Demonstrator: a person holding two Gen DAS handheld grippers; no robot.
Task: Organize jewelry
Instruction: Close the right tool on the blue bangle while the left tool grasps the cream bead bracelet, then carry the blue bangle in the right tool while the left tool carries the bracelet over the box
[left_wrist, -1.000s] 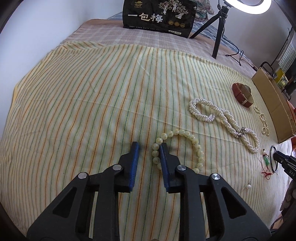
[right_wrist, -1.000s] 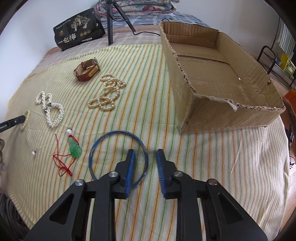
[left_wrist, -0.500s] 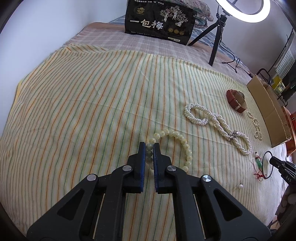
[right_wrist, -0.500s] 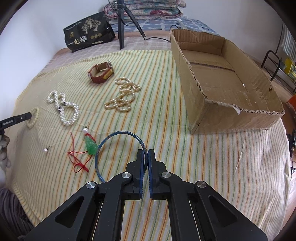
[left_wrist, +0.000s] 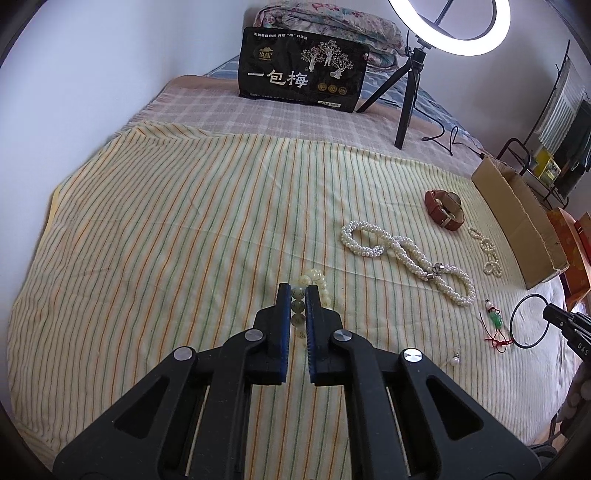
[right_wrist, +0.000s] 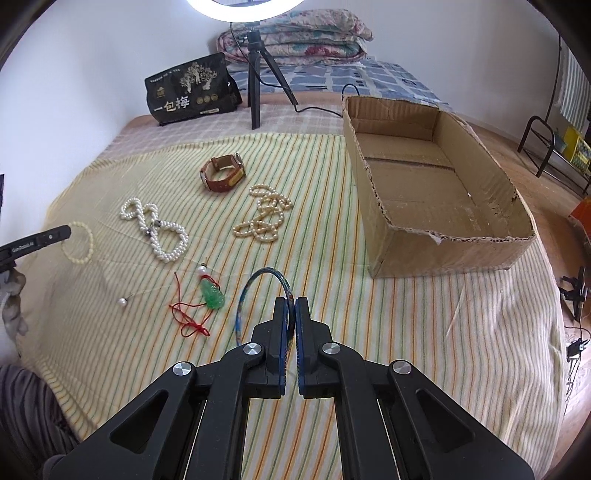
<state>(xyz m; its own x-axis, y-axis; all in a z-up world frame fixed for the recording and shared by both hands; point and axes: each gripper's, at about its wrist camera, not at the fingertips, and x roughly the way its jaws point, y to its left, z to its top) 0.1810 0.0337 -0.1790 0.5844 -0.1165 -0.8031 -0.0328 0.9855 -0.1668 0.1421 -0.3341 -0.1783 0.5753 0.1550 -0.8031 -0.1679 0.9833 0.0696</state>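
My left gripper (left_wrist: 298, 293) is shut on a pale green bead bracelet (left_wrist: 314, 277) and holds it above the striped cloth; it also shows in the right wrist view (right_wrist: 79, 242). My right gripper (right_wrist: 291, 304) is shut on a thin blue bangle (right_wrist: 255, 286), lifted and tilted; it also shows in the left wrist view (left_wrist: 529, 320). On the cloth lie a twisted white pearl necklace (right_wrist: 155, 229), a cream pearl strand (right_wrist: 264, 218), a brown leather watch (right_wrist: 223, 173), a green pendant on red cord (right_wrist: 212, 293) and a small pearl earring (right_wrist: 123, 301).
An open cardboard box (right_wrist: 436, 184) stands on the bed to the right. A black printed bag (right_wrist: 188, 90) and a ring light on a tripod (right_wrist: 255, 74) stand at the back. Folded quilts lie behind them.
Both grippers went from open to shut, the left on the bead bracelet and the right on the blue bangle. Both then rose from the cloth with their pieces.
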